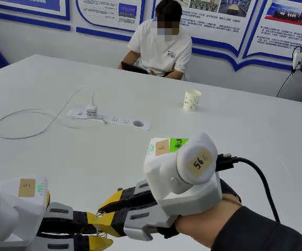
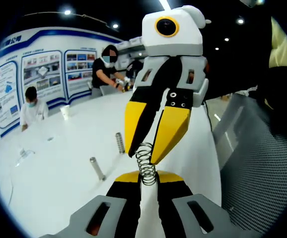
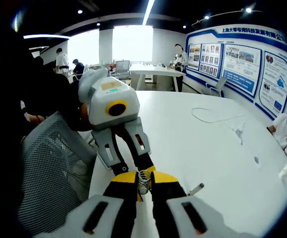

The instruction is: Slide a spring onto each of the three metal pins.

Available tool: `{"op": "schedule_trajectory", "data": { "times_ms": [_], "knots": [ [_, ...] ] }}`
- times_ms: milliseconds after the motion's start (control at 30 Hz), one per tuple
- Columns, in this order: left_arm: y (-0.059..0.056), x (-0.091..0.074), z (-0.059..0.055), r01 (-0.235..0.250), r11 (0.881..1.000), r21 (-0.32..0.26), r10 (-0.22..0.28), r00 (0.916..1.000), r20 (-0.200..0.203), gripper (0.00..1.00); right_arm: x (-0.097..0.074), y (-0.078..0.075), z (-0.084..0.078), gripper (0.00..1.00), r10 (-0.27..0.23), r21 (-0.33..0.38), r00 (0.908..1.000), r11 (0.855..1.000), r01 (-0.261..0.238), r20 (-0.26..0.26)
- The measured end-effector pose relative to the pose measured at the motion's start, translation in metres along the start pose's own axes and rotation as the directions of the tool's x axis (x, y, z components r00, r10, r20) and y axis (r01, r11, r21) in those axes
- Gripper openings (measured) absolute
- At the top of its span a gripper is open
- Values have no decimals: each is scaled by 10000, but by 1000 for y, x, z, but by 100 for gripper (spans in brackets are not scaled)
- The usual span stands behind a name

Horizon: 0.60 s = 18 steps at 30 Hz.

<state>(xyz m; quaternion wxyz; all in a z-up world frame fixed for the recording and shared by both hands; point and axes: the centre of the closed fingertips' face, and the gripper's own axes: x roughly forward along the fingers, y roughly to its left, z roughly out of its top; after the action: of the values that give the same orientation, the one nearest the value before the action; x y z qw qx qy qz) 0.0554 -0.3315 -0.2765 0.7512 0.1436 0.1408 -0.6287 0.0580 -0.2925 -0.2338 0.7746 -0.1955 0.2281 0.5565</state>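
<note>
left gripper (image 2: 144, 179): clamping the bottom coils of the spring between closed jaws.
bare pin (image 2: 97, 168): resting on the white table (image 2: 59, 188), left of the held spring and apart from it.
coiled pin (image 2: 119, 143): sitting just beyond the bare pin, already wearing a coil.
spring (image 2: 144, 166): hanging above the table, caught between both tools.
right gripper (image 3: 143, 177): pinching the spring's top coils with closed jaws, meeting the left gripper tip to tip.

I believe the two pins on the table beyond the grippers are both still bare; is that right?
Not quite: only the nearer pin is bare. The farther pin already wears a spring, as the left gripper view shows.
</note>
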Motion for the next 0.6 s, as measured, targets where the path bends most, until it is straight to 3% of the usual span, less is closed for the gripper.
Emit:
{"op": "schedule_trajectory", "data": {
  "times_ms": [167, 600],
  "knots": [
    [1, -1, 2, -51, 9999, -152, 53, 9999, 148, 12, -2, -2, 1, 11, -57, 33, 10000, 10000, 57, 43],
    [10, -10, 3, -594, 9958, -701, 621, 9974, 377, 31, -7, -9, 3, 11, -242, 72, 9997, 9997, 241, 71]
  ]
}}
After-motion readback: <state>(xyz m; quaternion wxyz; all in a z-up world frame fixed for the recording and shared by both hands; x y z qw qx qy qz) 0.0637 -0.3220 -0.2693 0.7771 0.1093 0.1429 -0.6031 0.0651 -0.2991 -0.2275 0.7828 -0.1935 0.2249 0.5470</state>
